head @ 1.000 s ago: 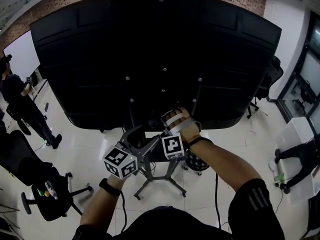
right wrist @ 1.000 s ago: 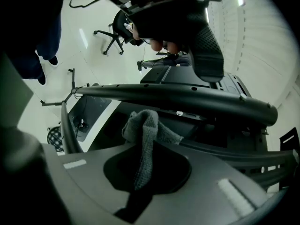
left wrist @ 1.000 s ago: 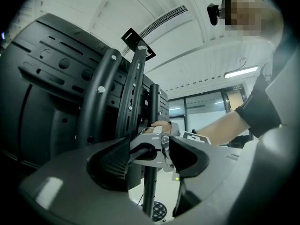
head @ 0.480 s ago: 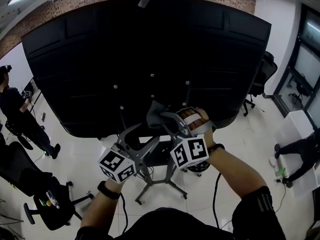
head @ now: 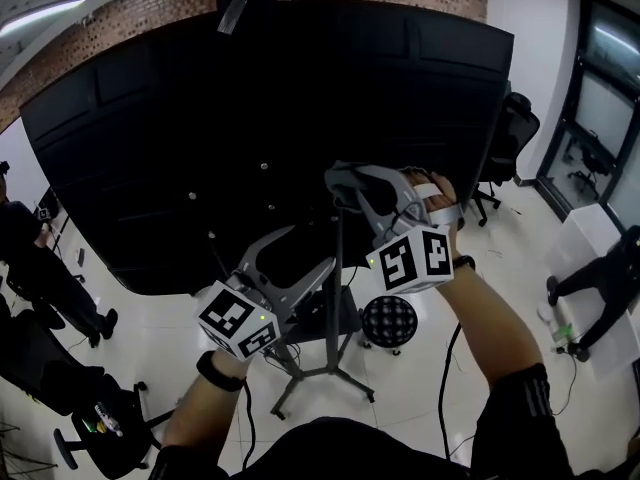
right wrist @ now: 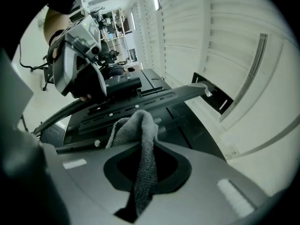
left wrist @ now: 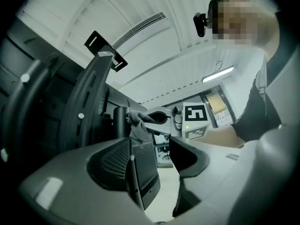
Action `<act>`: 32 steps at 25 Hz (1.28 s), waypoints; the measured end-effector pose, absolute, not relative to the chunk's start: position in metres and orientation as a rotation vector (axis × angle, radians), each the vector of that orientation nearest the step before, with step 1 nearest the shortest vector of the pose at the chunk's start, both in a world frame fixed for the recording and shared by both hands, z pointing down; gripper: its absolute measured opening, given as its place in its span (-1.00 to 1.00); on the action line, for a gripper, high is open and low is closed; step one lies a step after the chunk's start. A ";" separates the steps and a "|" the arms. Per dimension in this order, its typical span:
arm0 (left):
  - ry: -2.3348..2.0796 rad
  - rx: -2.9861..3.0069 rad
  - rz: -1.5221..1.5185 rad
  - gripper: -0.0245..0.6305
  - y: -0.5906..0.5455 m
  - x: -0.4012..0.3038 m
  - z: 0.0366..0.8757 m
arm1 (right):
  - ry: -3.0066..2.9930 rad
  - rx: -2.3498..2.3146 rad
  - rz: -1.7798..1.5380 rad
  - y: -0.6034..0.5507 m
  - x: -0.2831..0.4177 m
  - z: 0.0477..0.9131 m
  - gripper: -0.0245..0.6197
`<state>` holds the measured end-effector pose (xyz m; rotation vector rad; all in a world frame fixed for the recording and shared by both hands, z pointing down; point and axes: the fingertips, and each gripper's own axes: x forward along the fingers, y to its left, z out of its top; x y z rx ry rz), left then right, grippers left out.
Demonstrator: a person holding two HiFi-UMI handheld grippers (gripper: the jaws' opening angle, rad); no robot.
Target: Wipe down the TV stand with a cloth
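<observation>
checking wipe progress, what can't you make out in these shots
Head view: where the cloth meets the TV stand; the right gripper and hand cover it.
All views: dust on the stand; its surfaces are too dark.
All views: the screen of the TV; only its back faces the cameras.
Right gripper view: the cloth's lower end, tucked between the shut jaws.

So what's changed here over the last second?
The right gripper, shut on the grey cloth, has moved up and to the right across the black back of the TV, to near the top of the stand's pole. Nothing was picked up or let go. The left gripper stayed low beside the pole, jaws open and empty.
</observation>
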<state>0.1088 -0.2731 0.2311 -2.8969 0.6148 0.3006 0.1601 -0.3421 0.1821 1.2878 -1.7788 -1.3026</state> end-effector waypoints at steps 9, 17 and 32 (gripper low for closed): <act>0.617 -2.891 0.257 -0.05 -0.283 0.146 0.228 | -1.734 1.285 -1.370 -0.380 0.181 0.182 -0.88; 0.643 -2.897 0.220 -0.05 -0.298 0.166 0.237 | -1.714 1.287 -1.402 -0.384 0.204 0.187 -0.88; 0.497 -2.956 0.223 -0.05 -0.291 0.242 0.252 | -1.601 1.444 -1.278 -0.381 0.322 0.185 -0.88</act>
